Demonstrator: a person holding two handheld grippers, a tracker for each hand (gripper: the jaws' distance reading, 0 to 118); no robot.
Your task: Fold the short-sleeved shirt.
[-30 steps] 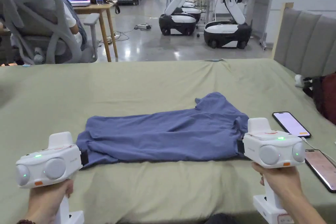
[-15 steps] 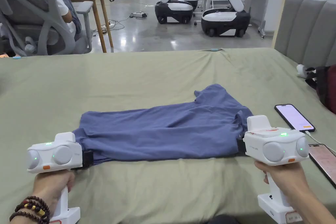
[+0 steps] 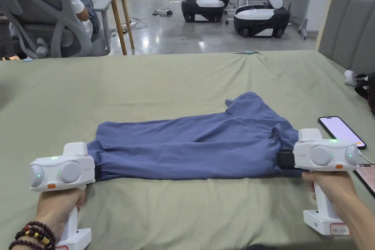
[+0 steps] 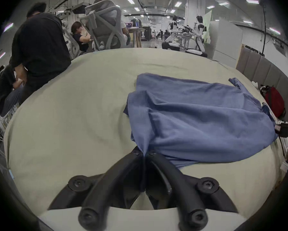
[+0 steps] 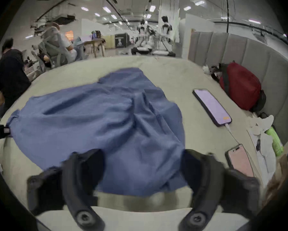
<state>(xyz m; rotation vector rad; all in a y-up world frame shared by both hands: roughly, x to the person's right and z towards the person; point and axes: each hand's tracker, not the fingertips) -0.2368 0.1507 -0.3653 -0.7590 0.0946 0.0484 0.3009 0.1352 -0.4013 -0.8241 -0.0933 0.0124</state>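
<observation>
A blue short-sleeved shirt [image 3: 190, 144] lies folded into a long band across the olive bed sheet [image 3: 164, 86]. One sleeve sticks out at its far right. My left gripper [image 3: 98, 172] is at the shirt's left end; in the left gripper view it [image 4: 144, 153] is shut on a pinched bunch of the blue shirt [image 4: 198, 114]. At the shirt's right end is my right gripper [image 3: 285, 160]. The blurred right gripper view shows it [image 5: 143, 164] open, jaws wide apart with the blue shirt [image 5: 90, 118] lying between them.
Two phones [image 3: 341, 131] [image 3: 366, 179] lie on the sheet just right of my right gripper, one on a cable. A red bag [image 5: 239, 86] leans on the grey headboard [image 3: 351, 23]. Beyond the bed, people sit in office chairs [image 3: 55, 16] and wheeled robots [image 3: 262, 20] are parked.
My left gripper has dropped lower and closed in on the shirt's left end. My right gripper has shifted slightly right at the shirt's right end. The head camera has also moved.
</observation>
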